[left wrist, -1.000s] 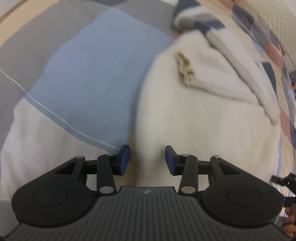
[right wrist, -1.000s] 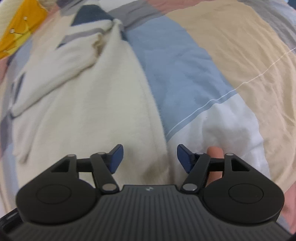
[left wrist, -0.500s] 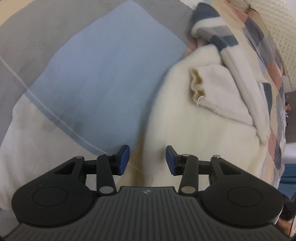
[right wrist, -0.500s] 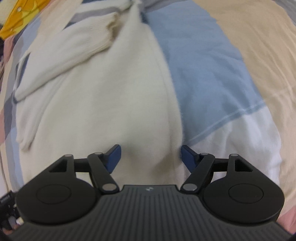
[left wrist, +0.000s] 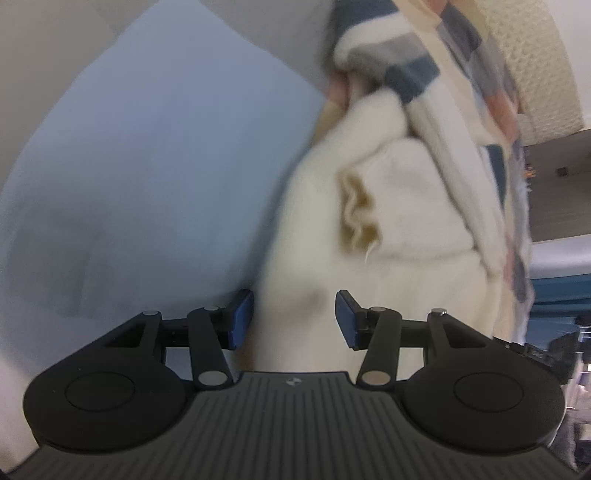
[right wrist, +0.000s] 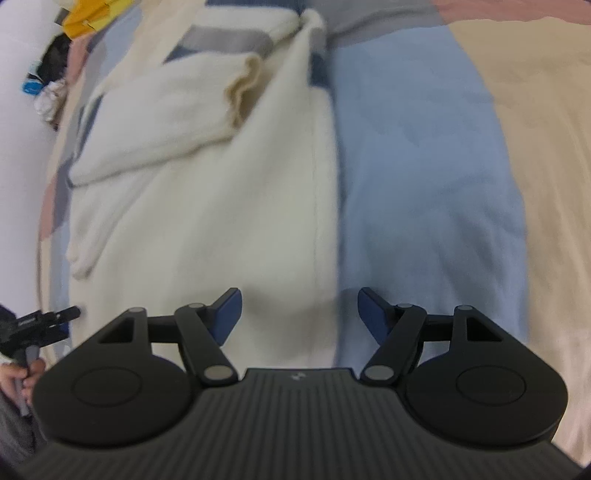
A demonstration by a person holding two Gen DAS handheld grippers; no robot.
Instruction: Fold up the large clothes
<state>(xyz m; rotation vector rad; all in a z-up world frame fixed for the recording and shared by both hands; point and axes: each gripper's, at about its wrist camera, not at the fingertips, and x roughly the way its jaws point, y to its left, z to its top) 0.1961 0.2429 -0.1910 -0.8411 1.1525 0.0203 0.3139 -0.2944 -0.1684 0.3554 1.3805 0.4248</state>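
A cream knit sweater [left wrist: 406, 258] with grey and navy stripes near its top lies flat on a patchwork bedspread [left wrist: 147, 166], its sleeves folded in over the body. My left gripper [left wrist: 293, 319] hovers over the sweater's left side edge. Its jaws are opening and the blue pads press on nothing. In the right wrist view the sweater [right wrist: 221, 221] fills the left half. Its right side edge runs down between the fingers of my right gripper [right wrist: 301, 314], which stands open above the cloth. A folded sleeve cuff [right wrist: 243, 88] lies further up.
The bedspread [right wrist: 424, 184] has blue, beige, grey and white patches. A yellow item [right wrist: 79, 18] and dark clutter sit at the far left corner. The other gripper [right wrist: 37, 321] and a hand [right wrist: 14, 373] show at the left rim. A cream textured surface [left wrist: 535, 55] is at top right.
Both grippers have moved forward along the sweater's side edges and tipped downward. Both pairs of jaws stand wider. The fingertip seen behind the right gripper is gone.
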